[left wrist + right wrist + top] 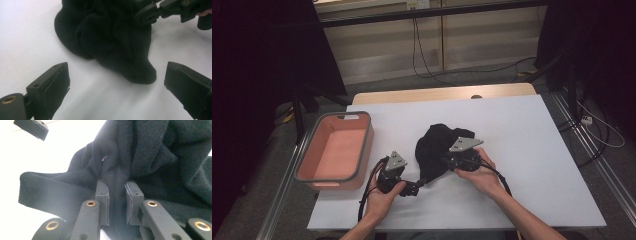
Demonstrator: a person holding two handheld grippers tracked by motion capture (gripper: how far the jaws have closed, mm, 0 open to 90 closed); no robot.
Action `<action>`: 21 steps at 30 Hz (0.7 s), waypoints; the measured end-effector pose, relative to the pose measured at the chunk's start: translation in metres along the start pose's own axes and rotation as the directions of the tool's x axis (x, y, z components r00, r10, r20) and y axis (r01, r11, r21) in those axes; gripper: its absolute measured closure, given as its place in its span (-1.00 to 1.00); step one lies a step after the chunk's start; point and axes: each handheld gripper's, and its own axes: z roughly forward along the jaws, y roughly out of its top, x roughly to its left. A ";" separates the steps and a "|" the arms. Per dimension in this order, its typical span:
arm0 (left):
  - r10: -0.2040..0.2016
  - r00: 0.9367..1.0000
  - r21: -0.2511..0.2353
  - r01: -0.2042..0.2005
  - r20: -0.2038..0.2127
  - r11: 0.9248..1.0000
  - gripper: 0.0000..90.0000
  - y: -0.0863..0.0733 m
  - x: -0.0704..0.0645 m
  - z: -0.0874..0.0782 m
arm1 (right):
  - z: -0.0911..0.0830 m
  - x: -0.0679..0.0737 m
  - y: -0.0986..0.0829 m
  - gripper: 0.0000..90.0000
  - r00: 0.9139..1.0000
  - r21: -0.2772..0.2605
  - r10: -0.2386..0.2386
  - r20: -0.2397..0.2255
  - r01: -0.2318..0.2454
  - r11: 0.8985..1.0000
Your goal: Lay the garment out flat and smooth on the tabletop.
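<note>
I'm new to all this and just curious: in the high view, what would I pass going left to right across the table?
Pink tray → left hand-held gripper → black cloth → right hand-held gripper, its jaws closed on a fold of the cloth, then bare white tabletop.

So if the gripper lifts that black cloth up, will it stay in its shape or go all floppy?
Probably floppy: the black cloth lies crumpled in soft folds, so the parts that aren't pinched would likely hang down. It looks like thick fleece, so it probably won't slip from the right gripper, whose jaws pinch a fold. It can't roll or break, and the left gripper is open nearby to help.
</note>
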 end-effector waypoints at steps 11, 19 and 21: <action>-0.059 0.998 0.011 0.059 -0.002 0.998 -0.84 0.003 0.003 0.004 | -0.015 0.004 0.022 0.71 1.000 -0.094 0.006 -0.025 -0.009 0.996; -0.025 0.999 -0.054 0.023 -0.031 0.998 -0.85 0.019 0.001 0.002 | -0.020 0.006 0.042 0.71 1.000 -0.146 0.016 -0.027 -0.020 0.989; -0.021 0.999 -0.069 0.018 -0.037 0.997 -0.85 0.025 -0.001 0.003 | -0.021 0.006 0.048 0.71 1.000 -0.160 0.017 -0.026 -0.021 0.987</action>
